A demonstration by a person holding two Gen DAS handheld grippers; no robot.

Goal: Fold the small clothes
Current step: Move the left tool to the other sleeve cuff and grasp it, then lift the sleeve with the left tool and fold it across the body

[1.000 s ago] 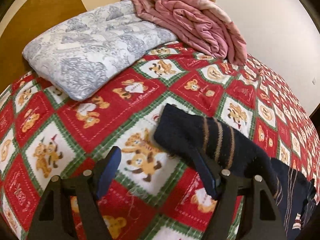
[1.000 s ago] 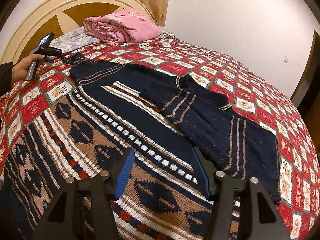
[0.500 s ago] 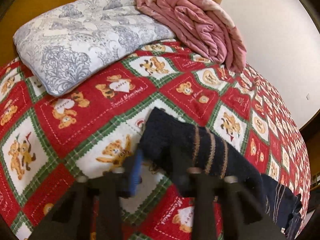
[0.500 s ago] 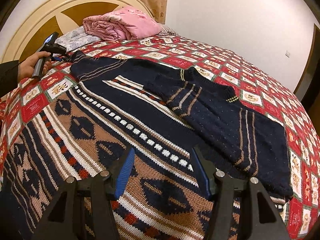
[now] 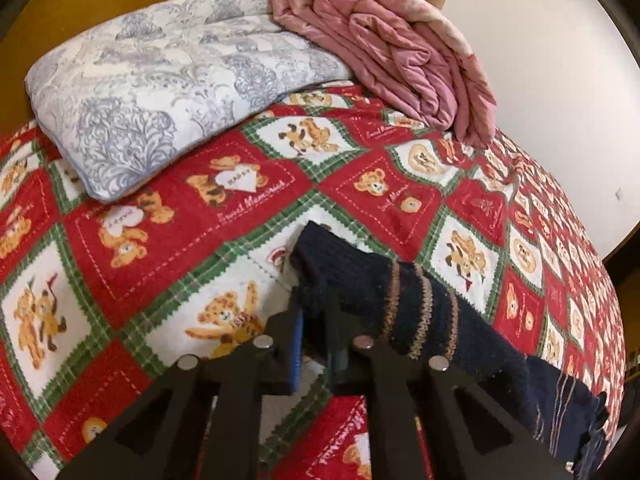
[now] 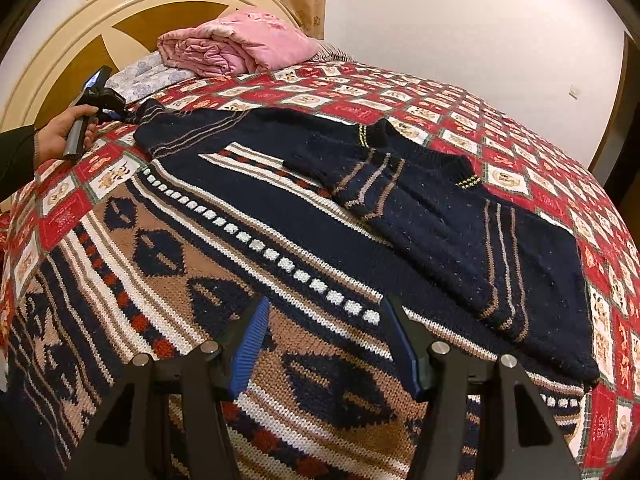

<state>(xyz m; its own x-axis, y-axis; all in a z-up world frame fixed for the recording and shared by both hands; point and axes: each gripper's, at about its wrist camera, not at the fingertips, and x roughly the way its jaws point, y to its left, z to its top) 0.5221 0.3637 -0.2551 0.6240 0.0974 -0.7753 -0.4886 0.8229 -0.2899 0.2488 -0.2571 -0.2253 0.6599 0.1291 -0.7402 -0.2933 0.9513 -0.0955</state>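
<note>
A navy knit sweater (image 6: 280, 216) with brown, white and red patterns lies spread on the bed. One sleeve is folded across its chest (image 6: 460, 232). The other sleeve stretches toward the headboard, and its dark cuff (image 5: 340, 264) with brown stripes shows in the left wrist view. My left gripper (image 5: 316, 320) is shut on the cuff's edge; it also shows in the right wrist view (image 6: 116, 114), held in a hand. My right gripper (image 6: 324, 320) is open and empty, hovering over the sweater's patterned body.
The bed has a red bear-patterned cover (image 5: 180, 240). A grey floral pillow (image 5: 160, 80) and a folded pink quilt (image 5: 392, 44) lie by the round wooden headboard (image 6: 72, 40). A white wall (image 6: 460, 20) stands behind, with a door frame at the right.
My left gripper moved forward to the sleeve cuff and closed on it. My right gripper stayed open and shifted slightly over the sweater.
</note>
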